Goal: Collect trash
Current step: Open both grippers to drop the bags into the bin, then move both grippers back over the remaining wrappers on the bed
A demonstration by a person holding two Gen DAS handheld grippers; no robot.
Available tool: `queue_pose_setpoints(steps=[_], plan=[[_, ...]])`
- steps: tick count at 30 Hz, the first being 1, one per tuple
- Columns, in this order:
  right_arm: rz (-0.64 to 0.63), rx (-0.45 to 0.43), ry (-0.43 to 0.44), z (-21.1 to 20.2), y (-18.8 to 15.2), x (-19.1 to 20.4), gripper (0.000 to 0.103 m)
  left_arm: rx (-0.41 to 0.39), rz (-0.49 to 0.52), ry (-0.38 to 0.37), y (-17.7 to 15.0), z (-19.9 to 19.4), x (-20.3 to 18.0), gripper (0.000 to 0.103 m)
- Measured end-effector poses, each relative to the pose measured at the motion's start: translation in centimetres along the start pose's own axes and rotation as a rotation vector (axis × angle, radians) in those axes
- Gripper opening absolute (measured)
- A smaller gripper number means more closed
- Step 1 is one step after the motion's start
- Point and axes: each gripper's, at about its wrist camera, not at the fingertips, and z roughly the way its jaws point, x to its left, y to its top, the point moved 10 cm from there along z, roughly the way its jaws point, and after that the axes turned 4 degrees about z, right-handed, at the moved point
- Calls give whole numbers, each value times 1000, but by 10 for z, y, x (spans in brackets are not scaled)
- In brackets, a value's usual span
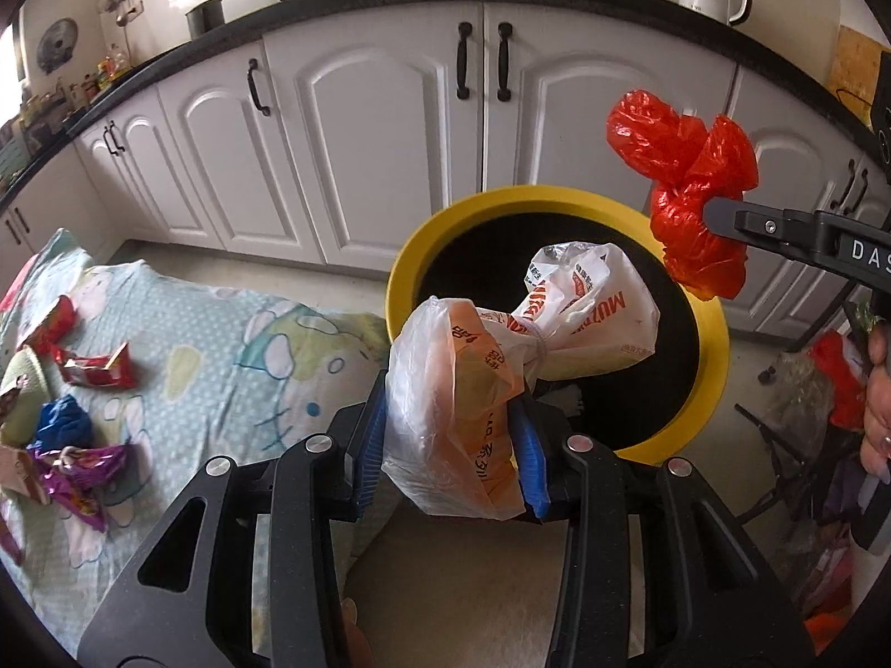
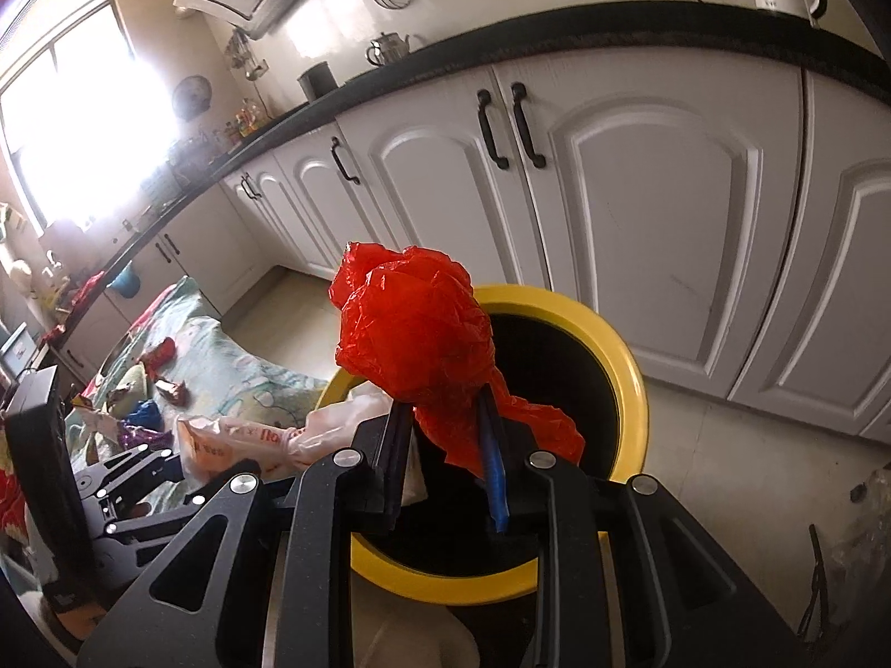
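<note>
— So, what does the left hand-held gripper (image 1: 454, 445) have?

— A knotted white plastic bag with orange print (image 1: 501, 367). The blue pads are narrow and press on its lower bulge from both sides; the knotted neck and the upper bulge stick out beyond the fingertips, over the black mouth of the yellow-rimmed bin (image 1: 707, 367).

— And the right hand-held gripper (image 2: 445, 445)?

— Narrow too, clamped on a crumpled red plastic bag (image 2: 412, 328). The bunched top stands above its fingertips and a loose tail hangs out to the right side. From the left wrist camera that red bag shows up high and to the right, above the far rim of the bin, pinched in the black fingers.

— Where is the bin?

— On the pale floor, just in front of the white cupboard doors with black handles (image 1: 378, 128), beside the edge of a bench covered with a light blue cartoon-print cloth (image 1: 223, 345).

— Anything left on the cloth?

— Yes, well to the left of the bin: red snack wrappers (image 1: 97, 370), a blue crumpled piece (image 1: 67, 423) and a purple foil wrapper (image 1: 83, 467).

— Whose fingers are at the right edge of the left view?

— A person's hand (image 1: 877, 406), only partly in the picture.
</note>
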Motion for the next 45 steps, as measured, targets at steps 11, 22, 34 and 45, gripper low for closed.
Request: queue_pose_setpoints(steps=[11,22,34,45], plan=[[35,15,-15,10,-3,-13,40,-1,5,-12,2,8,-7,44],[37,-24,-68,3,2,-22,59,-39,-99,-24,5,-5,14,85],[-78,-86,-67,-14,9,17,75,-106,-199,7,9,-38,49,92],[-160,-114,-17,-23,6,63,77,-155,-247,66,4,-66,80,92]])
